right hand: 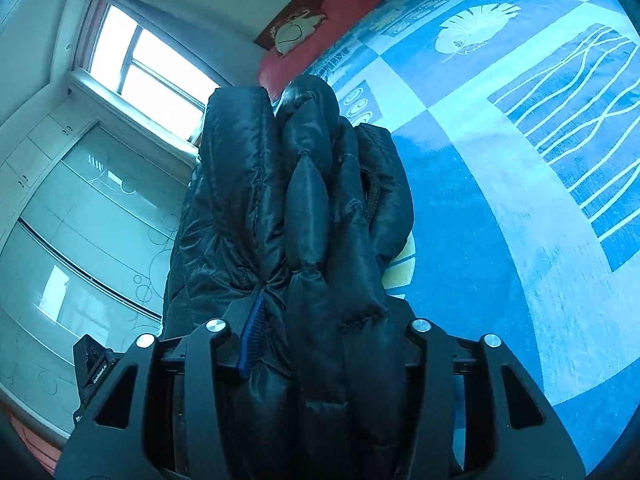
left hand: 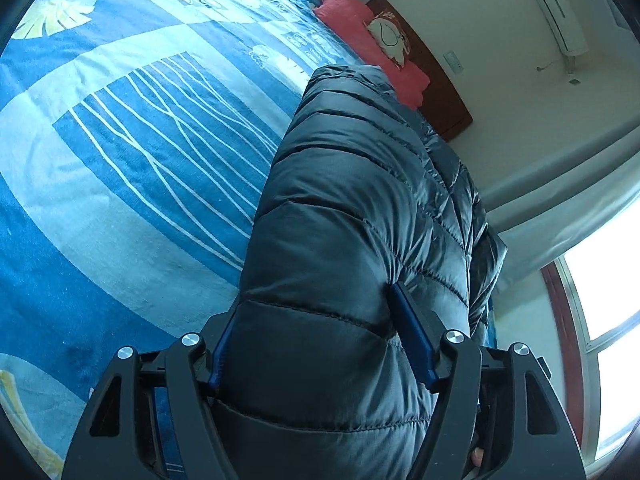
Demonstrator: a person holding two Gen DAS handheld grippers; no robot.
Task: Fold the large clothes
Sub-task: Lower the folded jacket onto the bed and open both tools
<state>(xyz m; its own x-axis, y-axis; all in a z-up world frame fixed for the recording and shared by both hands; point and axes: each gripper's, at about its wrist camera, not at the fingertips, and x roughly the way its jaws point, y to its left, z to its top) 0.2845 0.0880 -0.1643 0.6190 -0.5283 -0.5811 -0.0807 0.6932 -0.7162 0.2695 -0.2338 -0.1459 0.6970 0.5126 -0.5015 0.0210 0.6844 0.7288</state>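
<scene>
A dark quilted puffer jacket [left hand: 352,208] is held up over the blue patterned bed [left hand: 132,152]. My left gripper [left hand: 316,328] is shut on a thick fold of it, which fills the space between the blue pads [left hand: 412,336]. My right gripper [right hand: 320,320] is shut on several bunched layers of the same jacket [right hand: 304,200], which rise up in front of the camera. The right finger of that gripper is hidden by fabric. The bed [right hand: 500,160] lies to the right in the right wrist view.
A red pillow [left hand: 372,36] with a white print and a dark wooden headboard [left hand: 432,76] lie at the bed's far end. A window [right hand: 148,68] and a frosted-glass wardrobe [right hand: 92,232] stand beside the bed. An air conditioner [left hand: 556,4] hangs on the wall.
</scene>
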